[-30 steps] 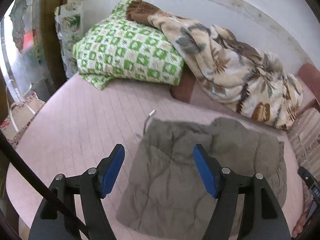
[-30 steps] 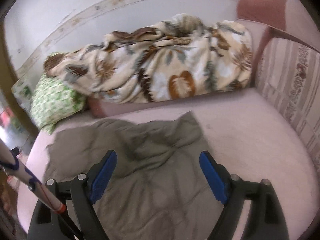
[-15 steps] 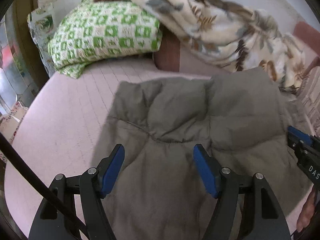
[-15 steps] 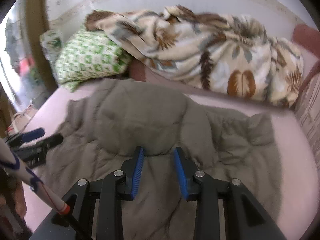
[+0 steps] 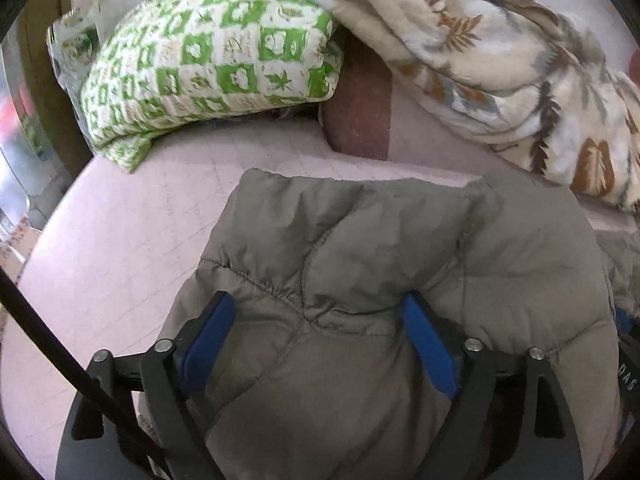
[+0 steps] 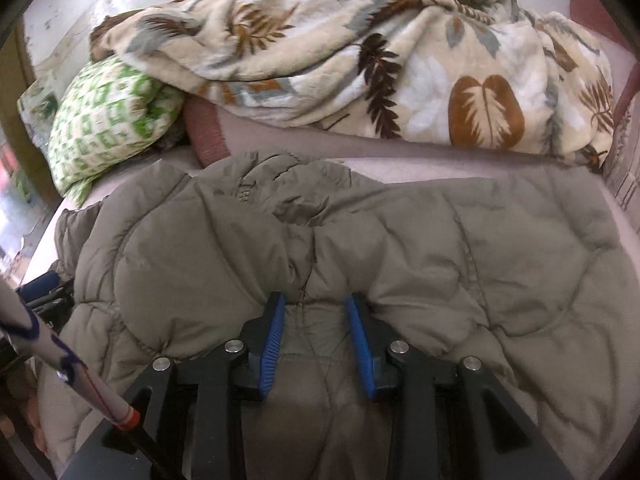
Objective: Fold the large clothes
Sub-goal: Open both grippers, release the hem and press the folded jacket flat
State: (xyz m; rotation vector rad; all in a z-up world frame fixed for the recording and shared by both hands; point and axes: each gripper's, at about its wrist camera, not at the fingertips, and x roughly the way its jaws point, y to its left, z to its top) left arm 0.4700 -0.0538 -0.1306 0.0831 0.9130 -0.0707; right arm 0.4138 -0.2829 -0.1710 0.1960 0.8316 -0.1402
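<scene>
Right gripper (image 6: pixel 314 330) pinching jacket (image 6: pixel 400 248) fold (pads dug in); bulk runs 12 o'clock. Left gripper (image 5: pixel 316 340), spread, has just been opening, straddling padding.

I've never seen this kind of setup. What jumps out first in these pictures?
A puffy grey-brown quilted jacket spreads across the pink bed, with both pairs of blue-padded tongs down on it: the right tongs pinch a fold, the left tongs straddle a bulge. Behind lie a leaf-print blanket and a green checked pillow.
</scene>
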